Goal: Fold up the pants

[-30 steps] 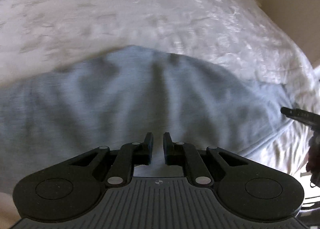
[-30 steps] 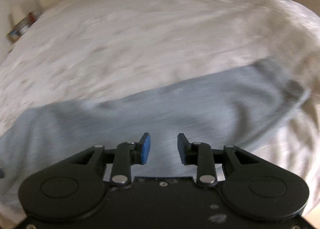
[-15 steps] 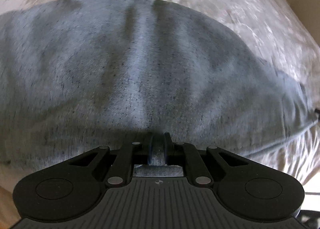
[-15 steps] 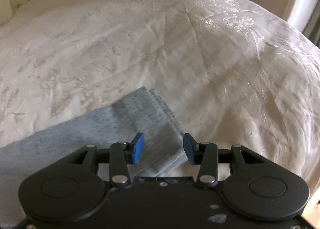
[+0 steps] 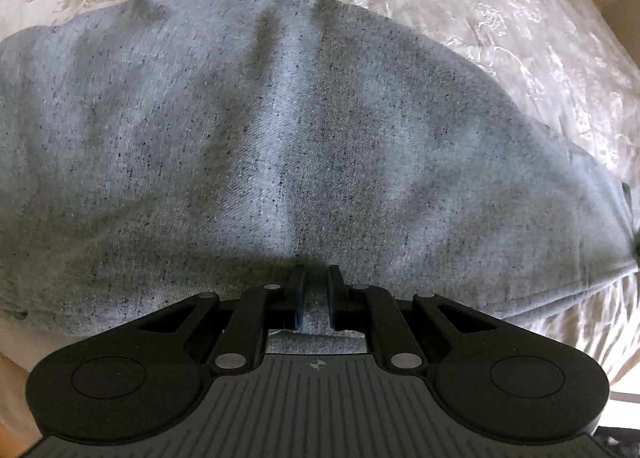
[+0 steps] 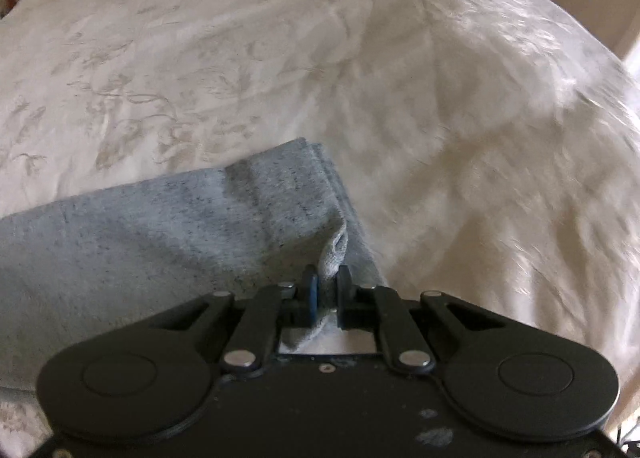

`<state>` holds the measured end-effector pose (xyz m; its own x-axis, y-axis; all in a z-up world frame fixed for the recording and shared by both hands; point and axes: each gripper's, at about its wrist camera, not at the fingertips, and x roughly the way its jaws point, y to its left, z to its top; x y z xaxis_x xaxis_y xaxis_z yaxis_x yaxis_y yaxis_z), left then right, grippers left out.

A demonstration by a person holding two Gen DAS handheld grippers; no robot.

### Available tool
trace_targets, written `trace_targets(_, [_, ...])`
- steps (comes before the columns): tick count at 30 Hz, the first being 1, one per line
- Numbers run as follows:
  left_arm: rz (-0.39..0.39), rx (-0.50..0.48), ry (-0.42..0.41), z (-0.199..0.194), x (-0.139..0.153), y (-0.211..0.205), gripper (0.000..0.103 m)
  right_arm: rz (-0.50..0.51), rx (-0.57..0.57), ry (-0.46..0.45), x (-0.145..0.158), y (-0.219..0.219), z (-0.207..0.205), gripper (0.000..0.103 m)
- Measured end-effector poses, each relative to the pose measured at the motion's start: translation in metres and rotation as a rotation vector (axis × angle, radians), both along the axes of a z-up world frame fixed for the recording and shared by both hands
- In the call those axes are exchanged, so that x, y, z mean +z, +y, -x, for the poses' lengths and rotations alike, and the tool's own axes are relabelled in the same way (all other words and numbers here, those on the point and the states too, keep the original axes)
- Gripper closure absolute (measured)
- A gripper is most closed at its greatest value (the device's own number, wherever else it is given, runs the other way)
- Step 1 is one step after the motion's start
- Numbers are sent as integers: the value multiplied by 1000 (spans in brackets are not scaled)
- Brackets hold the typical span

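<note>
Left claw (image 5: 316,298) is pinched nearly shut on the near edge of the pants (image 5: 280,130); right claw (image 6: 326,294) is closing, a bunched corner of the hem between its pads. The grey pants spread ahead of both claws on the bed (image 6: 440,78). Step judged: grasp complete; next calls for lifting both ends together and folding. A second ago both claws were empty, the right wider.

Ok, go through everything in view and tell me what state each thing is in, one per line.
Pants: grey, folded lengthwise, flat on the bed, creased.
Pants hem: layers stacked, one corner bunched up.
Left gripper: pinching the pants' near edge.
Right gripper: jaws closing on the bunched hem corner.
Bedspread: spread out, wrinkled.
</note>
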<state>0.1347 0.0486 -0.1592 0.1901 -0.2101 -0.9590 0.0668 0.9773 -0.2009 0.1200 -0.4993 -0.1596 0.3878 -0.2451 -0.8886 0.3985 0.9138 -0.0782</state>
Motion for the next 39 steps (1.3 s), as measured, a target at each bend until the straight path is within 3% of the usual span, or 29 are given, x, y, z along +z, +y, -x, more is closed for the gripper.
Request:
trace_targets(4, [-18, -49, -28, -6, 16, -21, 92, 71, 51, 62, -11, 14, -1, 94])
trace_targets(10, [71, -101, -128, -45, 41, -65, 92, 35, -1, 48, -3, 10, -1, 94])
trace_targets(14, [123, -114, -155, -75, 35, -93, 92, 26, -29, 57, -4, 9, 5, 93])
trace_targets(17, [114, -124, -80, -83, 9, -105, 92, 9, 2, 43, -1, 12, 10, 90])
trace_targets(19, [89, -144, 0, -77, -12, -107, 92, 17, -2, 33, 7, 9, 11, 81])
trace_targets(21, [102, -153, -5, -63, -20, -103, 92, 46, -9, -9, 22, 6, 12, 76])
trace_targets(24, [134, -121, 5, -53, -21, -96, 92, 74, 21, -100, 41, 0, 0, 55])
trace_targets(29, [146, -74, 18, -54, -23, -96, 92, 16, 78, -110, 30, -11, -47, 55])
trace_targets(33, [132, -87, 17, -56, -24, -97, 92, 3, 133, -49, 6, -11, -82, 60])
trace_targets(35, [137, -82, 16, -54, -23, -93, 92, -17, 148, -21, -5, -11, -89, 73])
trace_targets(36, [141, -77, 16, -55, -24, -93, 92, -21, 152, -4, -9, -9, -90, 88])
trace_targets(37, [142, -73, 16, -55, -24, -93, 92, -19, 154, 4, -11, -8, -90, 98])
trace_targets(39, [139, -76, 15, -55, -19, -93, 92, -18, 161, -4, -6, -4, -86, 100])
